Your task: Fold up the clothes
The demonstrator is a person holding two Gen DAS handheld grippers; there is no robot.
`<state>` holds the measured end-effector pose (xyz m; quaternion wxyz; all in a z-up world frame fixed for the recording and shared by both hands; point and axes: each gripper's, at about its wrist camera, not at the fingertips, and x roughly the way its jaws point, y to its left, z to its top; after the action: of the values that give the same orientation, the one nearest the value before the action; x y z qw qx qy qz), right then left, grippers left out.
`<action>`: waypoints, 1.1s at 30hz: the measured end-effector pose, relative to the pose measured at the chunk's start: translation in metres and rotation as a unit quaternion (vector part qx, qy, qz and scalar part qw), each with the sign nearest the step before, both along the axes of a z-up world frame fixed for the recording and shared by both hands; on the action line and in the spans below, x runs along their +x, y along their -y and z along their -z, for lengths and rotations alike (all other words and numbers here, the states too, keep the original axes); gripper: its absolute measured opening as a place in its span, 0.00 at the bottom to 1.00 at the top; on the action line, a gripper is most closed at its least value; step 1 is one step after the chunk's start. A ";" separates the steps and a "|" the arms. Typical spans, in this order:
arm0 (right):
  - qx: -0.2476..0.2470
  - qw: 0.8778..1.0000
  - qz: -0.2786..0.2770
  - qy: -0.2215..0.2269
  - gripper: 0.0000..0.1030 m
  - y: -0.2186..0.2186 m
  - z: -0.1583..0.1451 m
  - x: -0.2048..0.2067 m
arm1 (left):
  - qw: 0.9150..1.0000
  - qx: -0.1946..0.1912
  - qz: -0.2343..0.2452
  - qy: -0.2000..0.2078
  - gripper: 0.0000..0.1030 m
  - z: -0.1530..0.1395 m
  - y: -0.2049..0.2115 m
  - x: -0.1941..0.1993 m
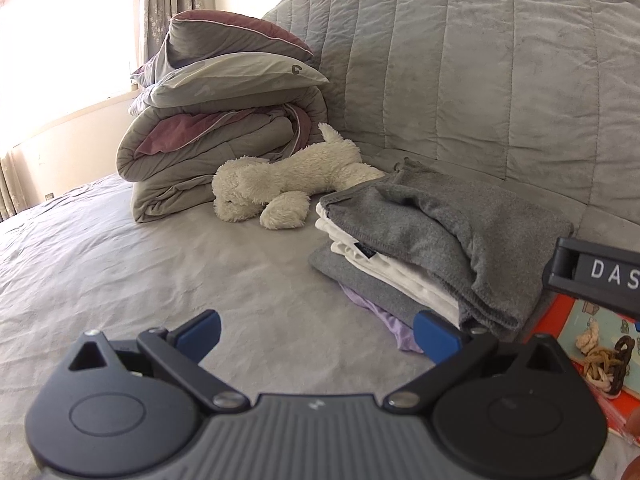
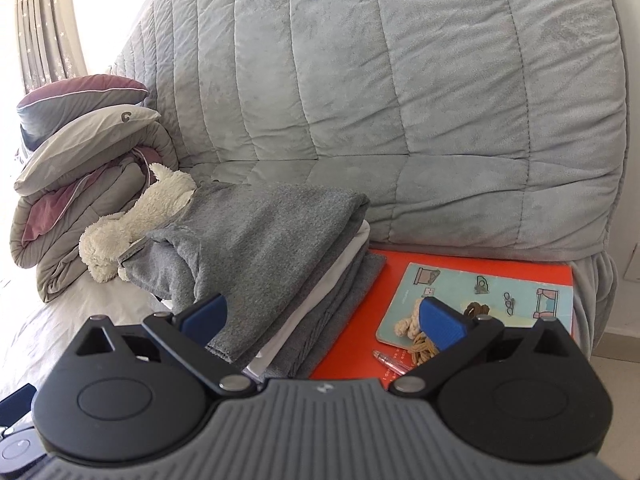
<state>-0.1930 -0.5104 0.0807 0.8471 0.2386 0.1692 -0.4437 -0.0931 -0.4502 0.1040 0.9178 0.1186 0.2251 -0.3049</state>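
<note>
Folded stack (image 2: 264, 248) — both jaws spread

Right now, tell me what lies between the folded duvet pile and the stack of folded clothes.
A white plush dog lies between the duvet pile and the clothes stack, clearest in the left wrist view.

Left wrist view taken low over bed (image 1: 120, 264), aimed toward quilted headboard (image 1: 480, 80), folded clothes stack (image 1: 420, 240) close at right. Right wrist view set nearer stack (image 2: 272, 248), angled toward red board (image 2: 460, 268). Stack, plush toy (image 1: 280, 184), pillows (image 1: 224, 92) shared by both.
</note>
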 end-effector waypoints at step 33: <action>0.006 1.000 0.005 -0.029 1.00 0.001 0.003 0.005 | 1.000 0.015 0.008 -0.022 0.99 0.006 0.005 -0.003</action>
<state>-0.1882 -0.5110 0.0772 0.8380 0.2319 0.1952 -0.4538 -0.0958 -0.4551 0.0975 0.9084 0.1272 0.2486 -0.3111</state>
